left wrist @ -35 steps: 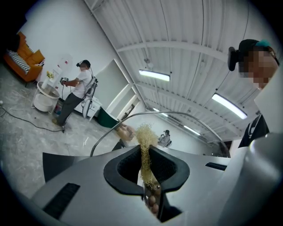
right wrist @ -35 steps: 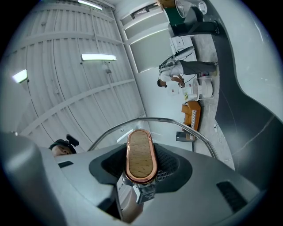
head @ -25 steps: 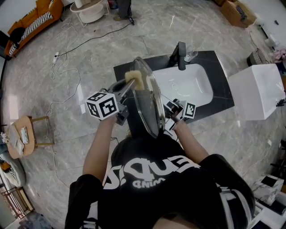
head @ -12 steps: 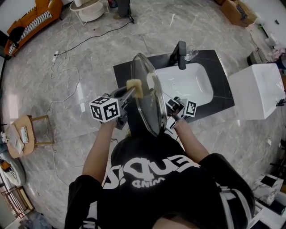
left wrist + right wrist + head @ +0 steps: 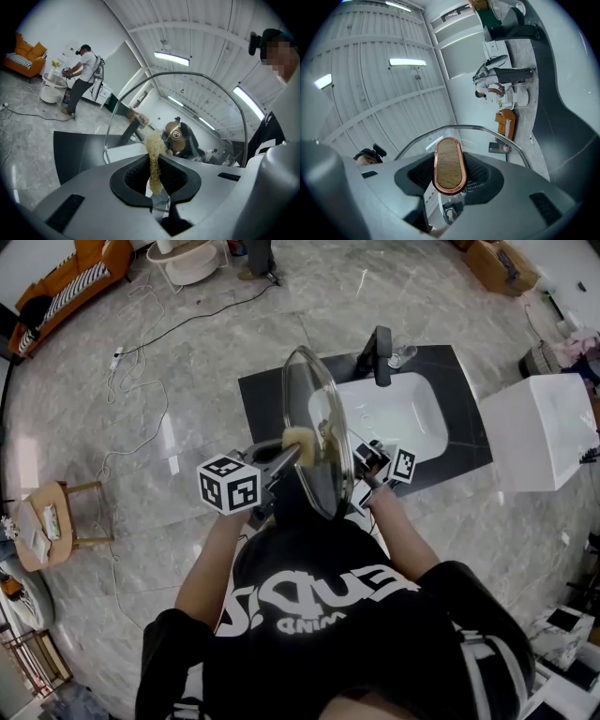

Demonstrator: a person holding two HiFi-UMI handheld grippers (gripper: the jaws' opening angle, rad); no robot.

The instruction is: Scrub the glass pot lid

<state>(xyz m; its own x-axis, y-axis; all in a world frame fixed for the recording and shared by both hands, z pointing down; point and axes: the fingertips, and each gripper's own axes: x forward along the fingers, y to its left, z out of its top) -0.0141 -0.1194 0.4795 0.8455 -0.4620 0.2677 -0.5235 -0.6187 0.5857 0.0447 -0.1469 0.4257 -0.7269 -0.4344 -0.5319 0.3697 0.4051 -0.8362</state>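
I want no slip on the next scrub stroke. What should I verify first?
1. Right gripper shut on the oval wooden, copper-rimmed handle of the round glass pot lid: ok.
2. Left gripper shut on the tan fibrous scrubber: ok.
3. Lid held on edge, upright: ok.
4. Scrubber pressed against the glass: cannot tell.
5. Lid over the white sink basin, not the black counter: cannot tell.
6. Scrubber wet or soapy: cannot tell.
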